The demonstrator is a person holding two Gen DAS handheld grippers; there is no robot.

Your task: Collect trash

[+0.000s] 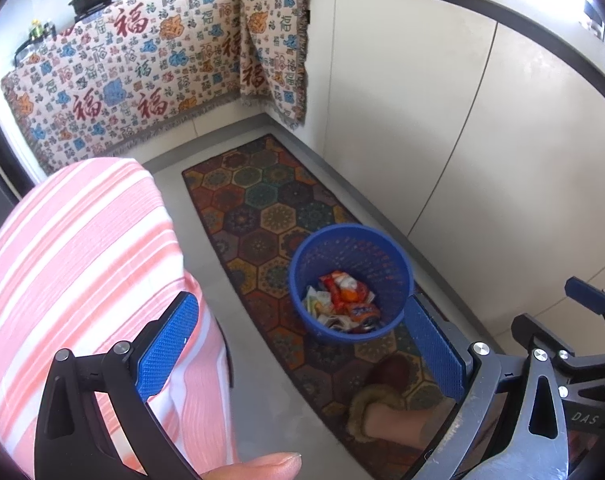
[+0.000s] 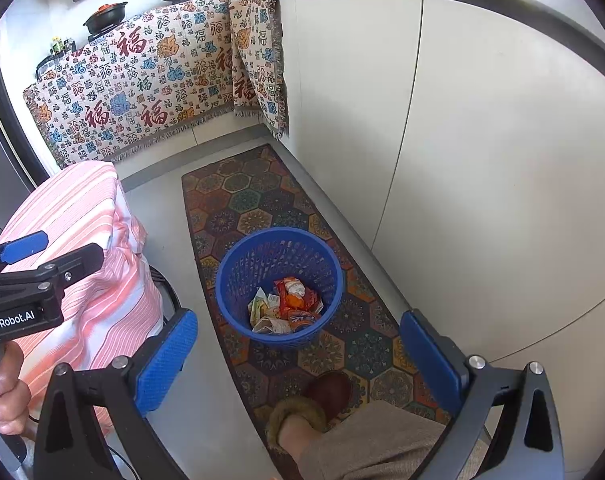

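Both hand-held grippers gape empty; blue basket (image 2: 280,284) of wrappers (image 2: 286,306) sits ahead, below: scan floor before reaching.

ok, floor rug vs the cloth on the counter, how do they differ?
The floor rug lies flat under the blue basket; the counter cloth hangs down over the cabinet front. The rug is dark with hexagon medallions; the cloth is cream with red characters and a fringed hem. Both are patterned, multicoloured textiles.

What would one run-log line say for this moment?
left gripper: open | right gripper: open | round blue plastic basket: on rug, holds wrappers
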